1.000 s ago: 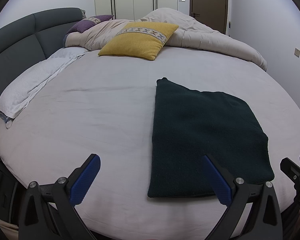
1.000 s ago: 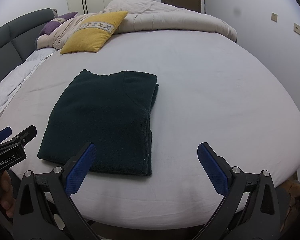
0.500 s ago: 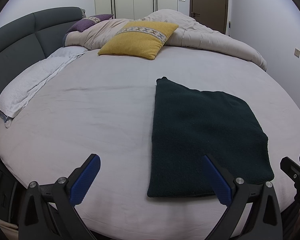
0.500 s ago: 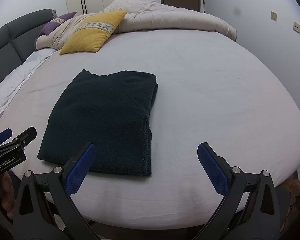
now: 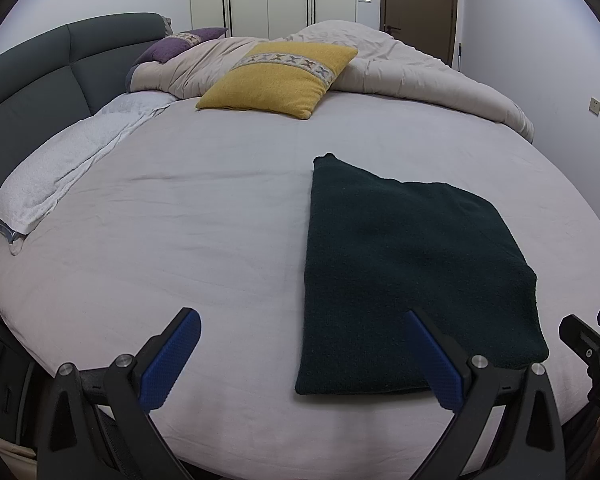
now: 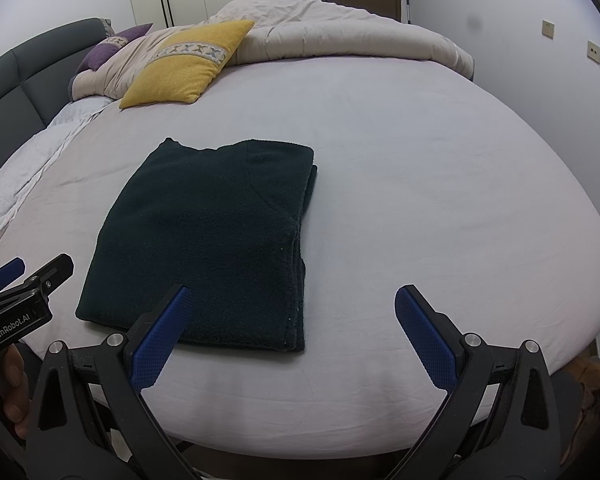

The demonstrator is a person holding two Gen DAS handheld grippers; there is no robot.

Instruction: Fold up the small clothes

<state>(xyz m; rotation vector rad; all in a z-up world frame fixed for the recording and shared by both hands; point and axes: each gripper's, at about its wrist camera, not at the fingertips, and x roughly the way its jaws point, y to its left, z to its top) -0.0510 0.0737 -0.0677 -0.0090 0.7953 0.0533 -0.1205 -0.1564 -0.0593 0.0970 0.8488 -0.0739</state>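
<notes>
1. One dark green sweater (image 6: 212, 240) lies folded on the bed (image 6: 420, 168), in a tidy rectangle on the near half of the sheet, close to the edge where I stand. The yellow pillow (image 5: 278, 78) and the rumpled duvet (image 5: 400, 68) are well beyond it, toward the far side of the bed.

2. Its long axis runs away from me, from the bed's near edge toward the pillow. The stacked, open edges of the layers show along its right side in my right wrist view; the left side looks like a clean fold.

3. Seen from my left hand-held gripper (image 5: 300, 358), the sweater sits ahead and to the right; only my right finger overlaps its near right corner in the view. Seen from my right hand-held gripper (image 6: 288, 334), it sits ahead and to the left, with my left finger overlapping its near edge. So the sweater lies between my two hands, and I judge both about equally near, each to its own near corner.

4. Both hand-held grippers are spread wide, blue pads (image 6: 160, 340) well apart, holding nothing. Both hover at the bed's near edge; I cannot tell if either brushes the cloth, but neither grips it.

5. The fold looks finished or nearly so. If another halving is wanted, I would take the two near corners and carry them toward the pillow side.
</notes>
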